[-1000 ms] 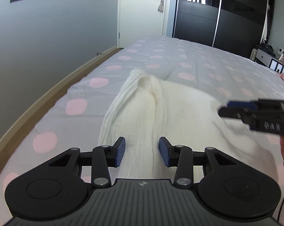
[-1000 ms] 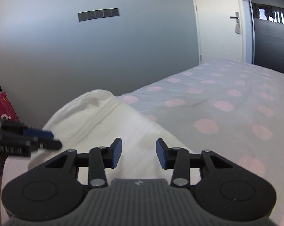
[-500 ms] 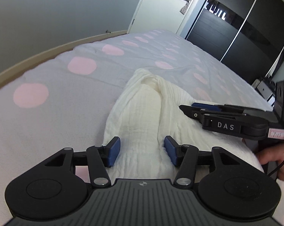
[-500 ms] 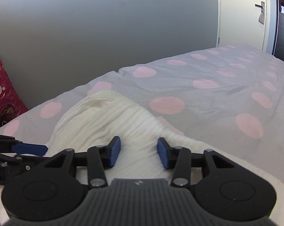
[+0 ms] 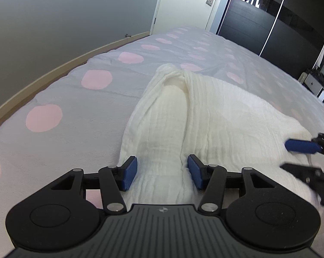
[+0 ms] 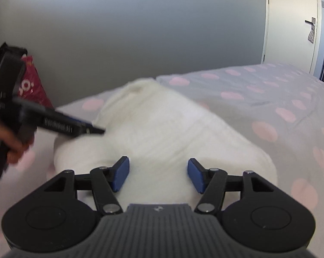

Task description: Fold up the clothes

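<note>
- Bedroom, dotted bedspread (image 5: 71,111); white garment (image 5: 215,116) lies bunched on its near part.
- Left gripper (image 5: 162,173) released, cloth between pads, ungrasped.
- Right gripper (image 6: 158,176) jaws opening over near hem, holding nothing.
- Risk: pinching several layers, fold goes crooked.

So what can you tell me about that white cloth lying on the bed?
The white cloth is a cream, crinkly, gauze-like fabric with fine ribbing. It lies loosely heaped on the grey bedspread with pink dots, not yet neatly folded, and a raised fold runs lengthwise down it, ending in a bunched tip at the far end. The left tongs stand open over its near edge. The right tongs, jaws opening, hang over another part, gripping nothing.
</note>
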Demonstrator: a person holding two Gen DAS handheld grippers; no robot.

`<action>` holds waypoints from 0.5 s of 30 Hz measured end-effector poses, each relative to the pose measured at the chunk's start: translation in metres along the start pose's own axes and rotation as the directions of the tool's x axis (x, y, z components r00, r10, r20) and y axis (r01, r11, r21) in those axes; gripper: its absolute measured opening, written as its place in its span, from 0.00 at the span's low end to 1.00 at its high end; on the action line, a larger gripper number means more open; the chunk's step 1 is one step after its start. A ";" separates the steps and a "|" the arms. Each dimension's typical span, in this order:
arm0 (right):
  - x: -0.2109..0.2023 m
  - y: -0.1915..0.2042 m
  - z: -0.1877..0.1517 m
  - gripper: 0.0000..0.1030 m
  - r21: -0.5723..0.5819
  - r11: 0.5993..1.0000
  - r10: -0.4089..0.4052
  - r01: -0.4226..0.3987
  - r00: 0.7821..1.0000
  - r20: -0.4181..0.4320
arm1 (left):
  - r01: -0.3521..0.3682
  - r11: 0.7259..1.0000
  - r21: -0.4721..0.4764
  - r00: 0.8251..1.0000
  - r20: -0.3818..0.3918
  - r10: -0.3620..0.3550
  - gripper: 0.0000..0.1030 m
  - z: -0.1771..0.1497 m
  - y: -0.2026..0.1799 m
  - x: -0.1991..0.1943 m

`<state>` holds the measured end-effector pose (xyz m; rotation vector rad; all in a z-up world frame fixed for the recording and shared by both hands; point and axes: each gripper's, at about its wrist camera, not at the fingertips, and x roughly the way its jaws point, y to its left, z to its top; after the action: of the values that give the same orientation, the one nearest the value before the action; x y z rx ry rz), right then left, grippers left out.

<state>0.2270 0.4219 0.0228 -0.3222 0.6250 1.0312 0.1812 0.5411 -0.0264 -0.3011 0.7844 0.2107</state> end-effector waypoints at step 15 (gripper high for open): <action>0.001 -0.005 -0.002 0.62 0.093 0.995 -0.032 0.041 0.994 -0.103 | -0.068 0.998 -0.016 0.998 0.008 0.068 0.49 0.004 -0.018 -0.014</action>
<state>0.2313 0.4187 0.0200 -0.3029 0.7547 0.9511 0.1797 0.5250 -0.0103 -0.2887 0.7851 0.2826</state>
